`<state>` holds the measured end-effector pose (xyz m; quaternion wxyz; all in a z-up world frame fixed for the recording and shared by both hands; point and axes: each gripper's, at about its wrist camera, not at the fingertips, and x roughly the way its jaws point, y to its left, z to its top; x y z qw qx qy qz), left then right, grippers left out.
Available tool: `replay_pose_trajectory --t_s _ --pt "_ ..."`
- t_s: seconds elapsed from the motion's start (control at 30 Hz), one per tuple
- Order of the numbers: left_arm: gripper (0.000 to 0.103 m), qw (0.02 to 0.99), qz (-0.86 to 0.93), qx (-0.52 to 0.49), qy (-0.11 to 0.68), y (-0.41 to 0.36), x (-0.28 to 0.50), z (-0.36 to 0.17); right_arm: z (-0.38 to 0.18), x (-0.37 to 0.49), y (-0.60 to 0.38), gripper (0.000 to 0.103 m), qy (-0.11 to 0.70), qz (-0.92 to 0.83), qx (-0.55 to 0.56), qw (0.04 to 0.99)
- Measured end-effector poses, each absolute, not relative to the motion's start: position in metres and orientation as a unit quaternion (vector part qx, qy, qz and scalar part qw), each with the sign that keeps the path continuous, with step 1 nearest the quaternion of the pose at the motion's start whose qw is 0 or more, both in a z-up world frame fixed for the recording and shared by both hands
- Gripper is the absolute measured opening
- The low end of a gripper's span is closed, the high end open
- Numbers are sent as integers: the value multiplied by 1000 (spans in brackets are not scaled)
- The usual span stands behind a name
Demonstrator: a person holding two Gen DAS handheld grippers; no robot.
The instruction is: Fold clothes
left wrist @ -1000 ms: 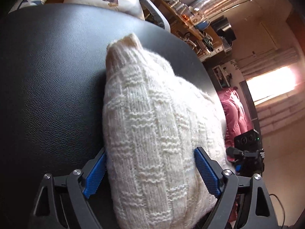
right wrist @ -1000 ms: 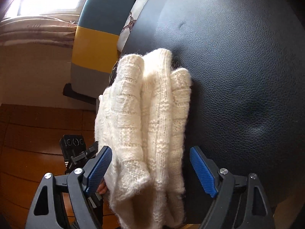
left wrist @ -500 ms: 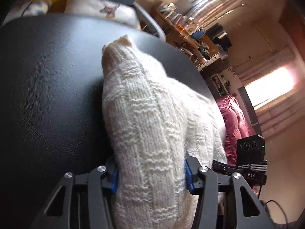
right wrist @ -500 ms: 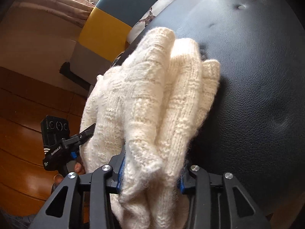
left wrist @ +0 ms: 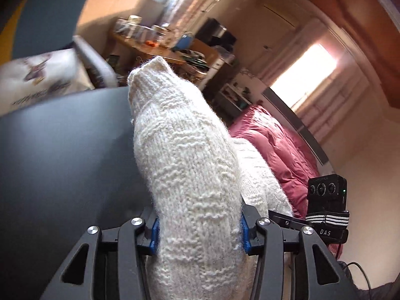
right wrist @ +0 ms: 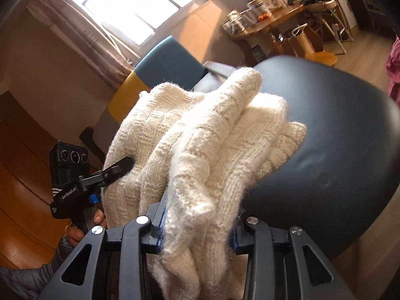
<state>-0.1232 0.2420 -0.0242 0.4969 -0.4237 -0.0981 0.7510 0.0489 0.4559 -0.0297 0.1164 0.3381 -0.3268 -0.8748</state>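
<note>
The left tongs (left wrist: 198,235) and right tongs (right wrist: 197,235), apart a second ago, are now clamped on the folded cream sweater (left wrist: 185,165) (one at each end). It has been raised off the black leather seat (right wrist: 337,135) beyond, suggesting the fold is finished.

the folded sweater (left wrist: 190,175) lies on the padded seat (left wrist: 62,162) toward its edge, one end between the left claw (left wrist: 198,232) pads, the other between the right claw (right wrist: 197,232) pads. behind the seat stands a chair (right wrist: 172,62) (a cluttered desk (right wrist: 272,22) farther back).
</note>
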Motion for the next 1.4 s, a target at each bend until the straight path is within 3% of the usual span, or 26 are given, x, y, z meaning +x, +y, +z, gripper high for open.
replay_pose_trajectory --t_s 0.2,0.37,0.47,0.5,0.6,0.67,0.83,0.97,1.03,1.17,1.27,1.4 --pt "48 514 732 -445 -35 348 -157 -39 -46 35 534 36 -338 -879 336 28" --pt "49 478 718 -504 36 406 -179 -96 -119 25 569 36 -372 -844 385 -30" --pt "58 466 716 -520 11 396 -192 -113 -141 46 581 41 -404 -838 367 -21" --pt "67 466 710 -527 -4 390 -197 -117 -147 53 584 43 -418 -835 357 -16" --pt "79 450 714 -536 -20 372 -198 -120 -151 49 584 50 -435 -833 342 -4" --pt "81 437 719 -540 -32 356 -198 -118 -149 52 589 52 -446 -829 337 -4" --pt "81 390 772 -499 -43 324 -196 -88 -84 69 585 53 -344 -896 274 -61" --pt "81 414 787 -456 -40 333 -184 -62 -39 41 549 52 -237 -936 259 -24" --pt "81 435 786 -439 -25 351 -176 -53 -42 23 533 52 -174 -941 289 -32" --pt "80 441 783 -432 75 404 -151 -72 -104 -6 534 47 -162 -897 406 -58" --pt "81 414 792 -425 146 430 -136 -107 -129 16 540 45 -173 -915 360 -51" --pt "83 407 809 -408 116 421 -136 -110 -131 15 535 45 -158 -920 353 -68"
